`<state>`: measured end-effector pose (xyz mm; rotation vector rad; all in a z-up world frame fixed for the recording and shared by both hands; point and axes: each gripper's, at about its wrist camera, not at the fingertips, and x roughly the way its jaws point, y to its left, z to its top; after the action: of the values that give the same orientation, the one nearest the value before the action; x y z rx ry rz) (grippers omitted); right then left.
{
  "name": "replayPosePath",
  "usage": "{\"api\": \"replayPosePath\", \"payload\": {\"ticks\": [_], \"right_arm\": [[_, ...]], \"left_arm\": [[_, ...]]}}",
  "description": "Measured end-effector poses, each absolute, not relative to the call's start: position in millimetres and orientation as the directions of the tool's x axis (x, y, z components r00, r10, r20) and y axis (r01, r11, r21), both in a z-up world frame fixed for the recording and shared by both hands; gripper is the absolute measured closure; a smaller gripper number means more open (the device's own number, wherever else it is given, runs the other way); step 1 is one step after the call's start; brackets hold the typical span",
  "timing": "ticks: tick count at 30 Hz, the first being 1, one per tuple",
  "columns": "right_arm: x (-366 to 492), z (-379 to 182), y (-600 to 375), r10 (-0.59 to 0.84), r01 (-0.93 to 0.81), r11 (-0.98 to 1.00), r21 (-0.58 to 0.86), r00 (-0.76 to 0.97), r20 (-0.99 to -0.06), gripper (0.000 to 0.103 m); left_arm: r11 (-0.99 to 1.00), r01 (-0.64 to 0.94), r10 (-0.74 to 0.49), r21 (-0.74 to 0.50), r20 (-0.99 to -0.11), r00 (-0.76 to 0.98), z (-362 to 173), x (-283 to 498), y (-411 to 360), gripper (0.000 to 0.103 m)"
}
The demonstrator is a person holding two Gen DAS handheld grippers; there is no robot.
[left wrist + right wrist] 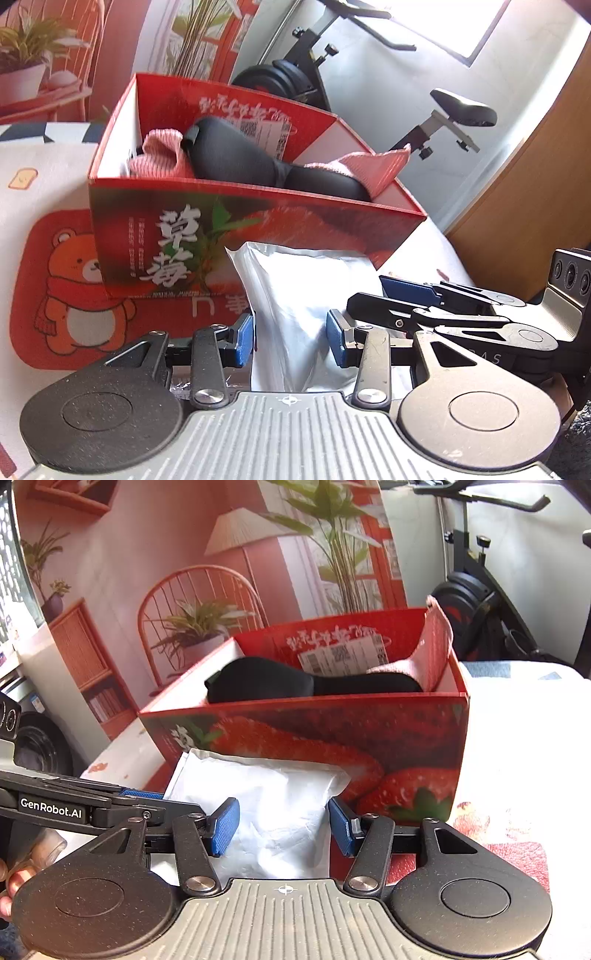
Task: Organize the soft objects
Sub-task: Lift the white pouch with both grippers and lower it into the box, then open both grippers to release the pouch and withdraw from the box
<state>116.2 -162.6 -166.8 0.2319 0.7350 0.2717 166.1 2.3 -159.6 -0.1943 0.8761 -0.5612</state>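
Behind the bench stands an exercise bike (369, 74); the left wrist view shows the left claw (290, 341) gaping, its blue pads either side of a silvery pouch (291, 295) that runs lengthwise away toward the strawberry box (221, 236) (black and pink soft things already inside). From the right wrist view, the right claw (283, 825) also stands apart, straddling the same pouch (273, 805), level and low; neither visibly pinches it.
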Motion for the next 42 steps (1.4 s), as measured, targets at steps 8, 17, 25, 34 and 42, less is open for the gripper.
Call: {"api": "replayPosePath", "payload": {"ticks": [8,17,25,34,42], "right_arm": [[104,-126,-157,0.321,-0.196,0.943,0.270,0.756,-0.571,0.053],[111,-95,-156,0.319,-0.216,0.944,0.248,0.783,-0.534,0.053],[142,-87,-161,0.321,-0.221,0.944,0.246,0.787,-0.527,0.053],[210,-88,-170,0.300,-0.212,0.952,0.220,0.792,-0.532,0.053],[268,-114,-171,0.251,-0.187,0.968,0.169,0.774,-0.581,0.053]], "left_arm": [[0.836,0.409,-0.547,-0.366,-0.615,0.568,-123,153,5,0.060],[0.829,0.422,-0.559,-0.367,-0.566,0.606,-105,156,8,0.060],[0.824,0.423,-0.566,-0.376,-0.539,0.624,-97,185,9,0.060],[0.845,0.412,-0.535,-0.342,-0.530,0.658,-94,235,1,0.060],[0.874,0.376,-0.485,-0.307,-0.573,0.661,-109,280,-9,0.060]]}}
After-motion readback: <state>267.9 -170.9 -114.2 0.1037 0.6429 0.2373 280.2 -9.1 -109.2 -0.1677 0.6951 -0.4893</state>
